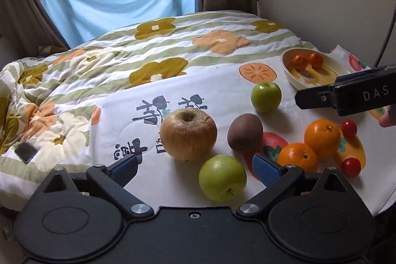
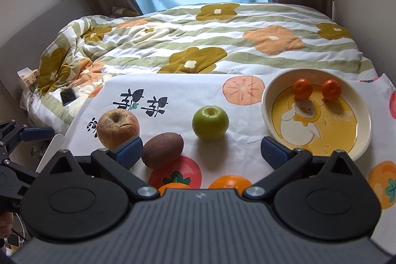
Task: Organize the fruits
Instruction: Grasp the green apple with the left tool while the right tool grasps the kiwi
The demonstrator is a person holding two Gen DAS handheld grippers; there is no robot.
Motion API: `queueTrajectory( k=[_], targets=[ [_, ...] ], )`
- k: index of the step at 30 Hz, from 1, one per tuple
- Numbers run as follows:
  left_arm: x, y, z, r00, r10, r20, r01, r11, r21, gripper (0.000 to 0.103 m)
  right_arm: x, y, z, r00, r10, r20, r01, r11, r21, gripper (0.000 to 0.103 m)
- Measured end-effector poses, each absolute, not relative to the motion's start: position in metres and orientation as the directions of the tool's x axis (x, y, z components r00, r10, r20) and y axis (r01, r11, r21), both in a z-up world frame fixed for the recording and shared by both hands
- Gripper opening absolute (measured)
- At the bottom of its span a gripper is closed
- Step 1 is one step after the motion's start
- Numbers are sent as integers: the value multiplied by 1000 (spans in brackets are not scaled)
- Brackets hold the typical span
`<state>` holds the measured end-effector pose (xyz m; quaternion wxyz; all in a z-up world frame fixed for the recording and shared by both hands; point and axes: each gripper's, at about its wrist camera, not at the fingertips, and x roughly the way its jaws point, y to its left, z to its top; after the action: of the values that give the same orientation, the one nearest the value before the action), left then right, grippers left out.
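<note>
Fruit lies on a white printed cloth (image 1: 198, 81) spread over a bed. My left gripper (image 1: 195, 168) is open, with a green apple (image 1: 222, 177) between its fingers and a wrinkled brown apple (image 1: 188, 134) and a kiwi (image 1: 245, 132) just beyond. Two oranges (image 1: 321, 134) and two cherry tomatoes (image 1: 349, 128) lie to the right. A second green apple (image 2: 210, 122) sits ahead of my right gripper (image 2: 203, 152), which is open and holds nothing. The duck-print bowl (image 2: 356, 140) at right holds two small mandarins (image 2: 302, 88).
A floral quilt (image 2: 198, 41) covers the bed behind the cloth, with a phone (image 2: 68, 96) lying on its left side. Curtains and a blue sheet hang at the window behind. A wall stands at the right, and the cloth's near edge is close to both grippers.
</note>
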<state>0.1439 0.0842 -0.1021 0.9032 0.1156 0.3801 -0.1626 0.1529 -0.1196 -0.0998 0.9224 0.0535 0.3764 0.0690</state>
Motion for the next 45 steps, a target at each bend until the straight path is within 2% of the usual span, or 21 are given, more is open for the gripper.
queueTrajectory(
  k=[3,9,11,15,16,17,29,41,45],
  targets=[
    [149,82,-118,628,-238,-741,426,902,71,98,160,-109,-110,704,165,-691,-88,985,146,103],
    [161,80,-144,562,-294,-774,493,870,28,86,175,-97,-126,689,172,-705,-97,985,145,103],
    [163,78,-149,543,-313,-779,515,857,15,79,179,-96,-129,679,177,-712,-100,984,149,103],
    [165,75,-155,521,-334,-786,538,843,-2,70,185,-94,-134,657,195,-728,-103,980,169,103],
    [165,74,-156,514,-339,-788,541,841,-8,64,187,-93,-135,651,200,-732,-106,979,173,103],
    [166,72,-156,509,-342,-790,543,839,-13,61,188,-92,-136,646,203,-736,-107,979,175,103],
    [161,78,-154,512,-346,-786,549,836,-11,61,201,-77,-150,599,226,-768,-150,974,169,103],
    [155,97,-153,540,-296,-788,493,870,10,61,216,-55,-165,561,232,-794,-272,958,87,103],
    [154,104,-153,548,-279,-788,475,880,19,61,220,-55,-169,552,234,-800,-281,956,86,95]
  ],
)
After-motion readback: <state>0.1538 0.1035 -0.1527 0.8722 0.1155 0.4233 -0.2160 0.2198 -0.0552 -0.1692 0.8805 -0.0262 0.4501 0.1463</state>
